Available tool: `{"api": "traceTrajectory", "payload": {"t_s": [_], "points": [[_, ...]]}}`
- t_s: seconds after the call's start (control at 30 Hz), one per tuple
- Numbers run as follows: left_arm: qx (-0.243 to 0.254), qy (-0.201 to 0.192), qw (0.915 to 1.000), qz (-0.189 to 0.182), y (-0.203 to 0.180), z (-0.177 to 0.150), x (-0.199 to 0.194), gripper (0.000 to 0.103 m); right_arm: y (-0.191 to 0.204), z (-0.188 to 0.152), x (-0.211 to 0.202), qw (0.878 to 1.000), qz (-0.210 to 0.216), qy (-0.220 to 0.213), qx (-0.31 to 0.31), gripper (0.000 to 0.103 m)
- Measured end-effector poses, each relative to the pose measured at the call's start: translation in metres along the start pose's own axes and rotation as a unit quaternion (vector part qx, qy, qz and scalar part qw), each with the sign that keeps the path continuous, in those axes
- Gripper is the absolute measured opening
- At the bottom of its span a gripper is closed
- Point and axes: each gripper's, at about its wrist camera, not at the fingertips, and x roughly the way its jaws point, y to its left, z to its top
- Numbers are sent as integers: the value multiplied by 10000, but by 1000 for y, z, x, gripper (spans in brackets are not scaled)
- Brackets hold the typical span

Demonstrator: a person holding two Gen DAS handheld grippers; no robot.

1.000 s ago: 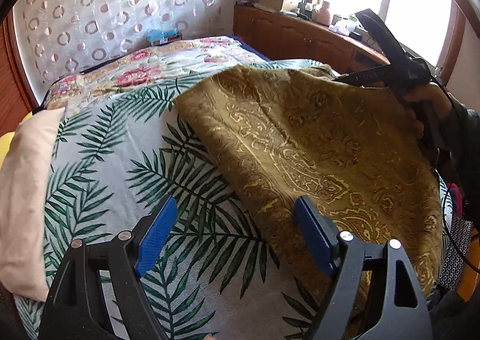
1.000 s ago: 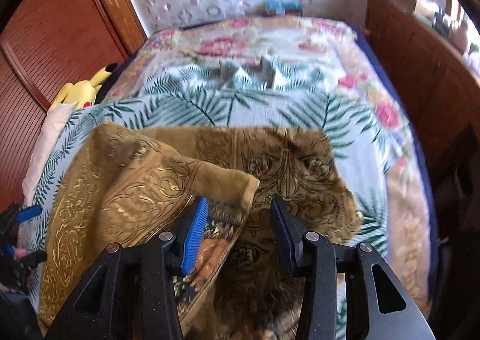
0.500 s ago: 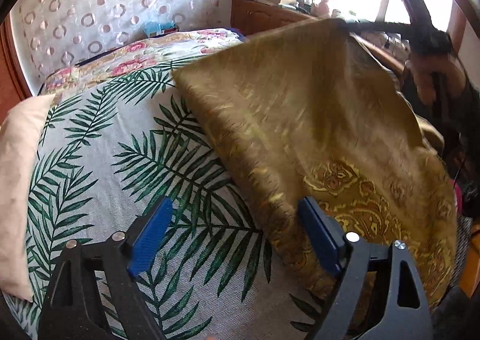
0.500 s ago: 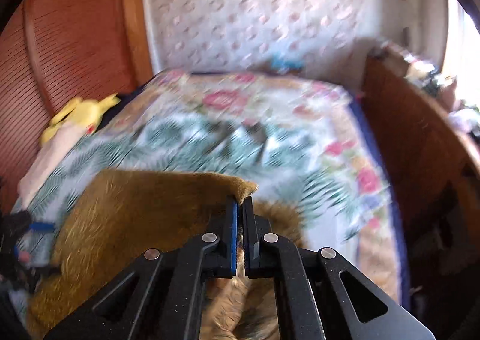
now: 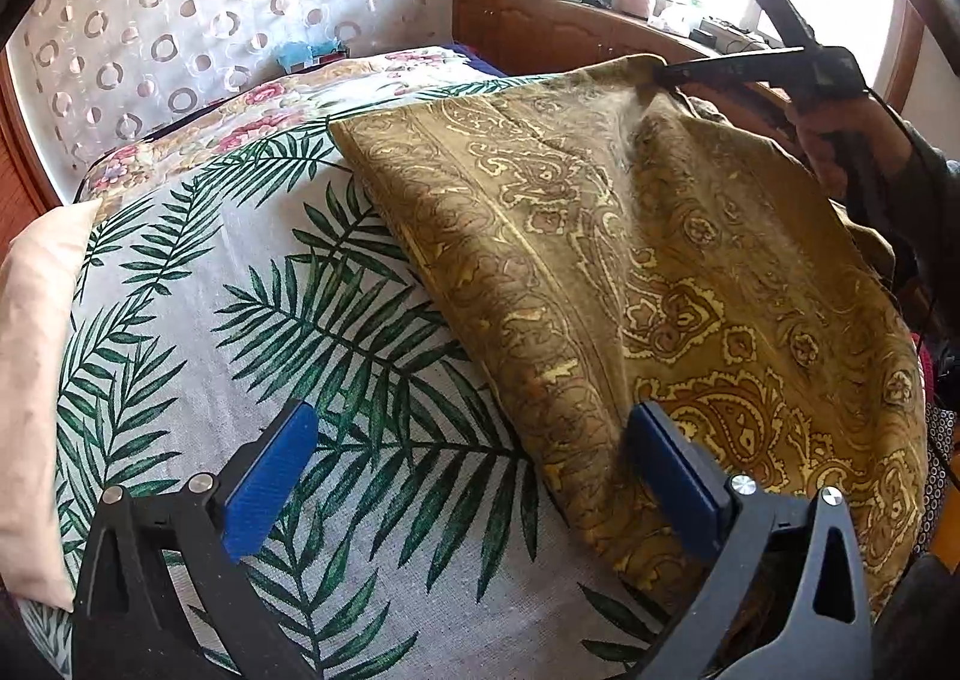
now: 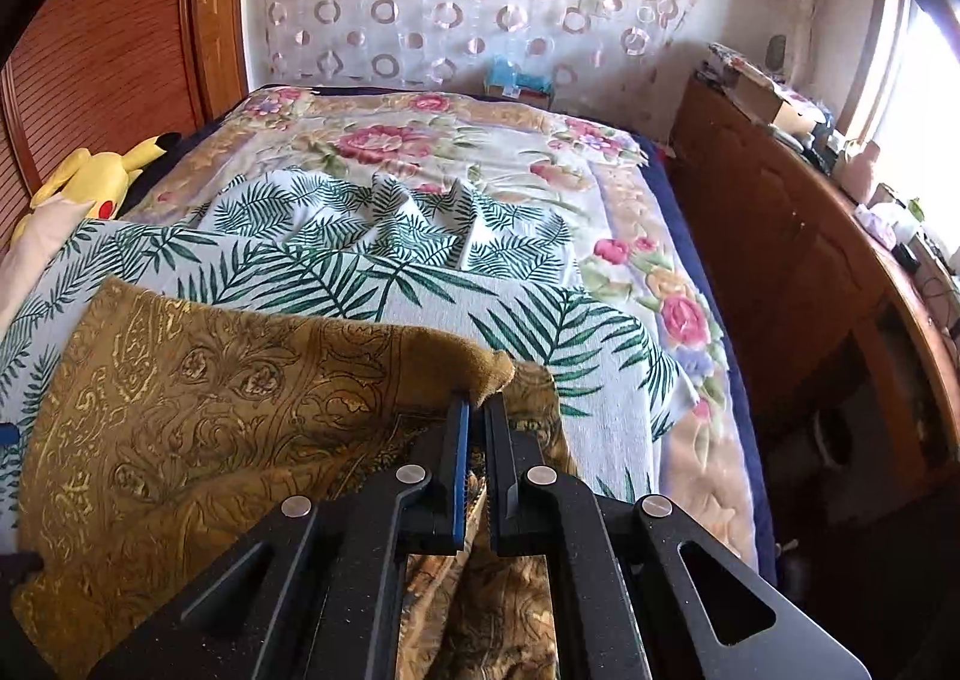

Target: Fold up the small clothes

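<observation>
Right wrist view shows us our right gripper pinching the gold paisley cloth corner above the bed, hiding its lower edge, while our left gripper, jaws just widened, holds nothing.

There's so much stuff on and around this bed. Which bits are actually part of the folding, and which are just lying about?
Part of the folding:
- gold paisley cloth
- right gripper, clamped on its corner
- left gripper, open

Just lying about:
- yellow plush toy
- pale pillow
- clutter on the wooden cabinet

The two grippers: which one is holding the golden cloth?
The right gripper, shut on a corner of the golden paisley cloth; the left gripper is wide open, holding nothing.
</observation>
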Motion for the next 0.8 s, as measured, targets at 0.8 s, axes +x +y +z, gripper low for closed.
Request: {"api": "traceTrajectory", "payload": {"t_s": [0.8], "points": [[-347,-467,9982,-160,8,-18,-43,101,-4,-140,-109,9970,663,-148,384,43]]}}
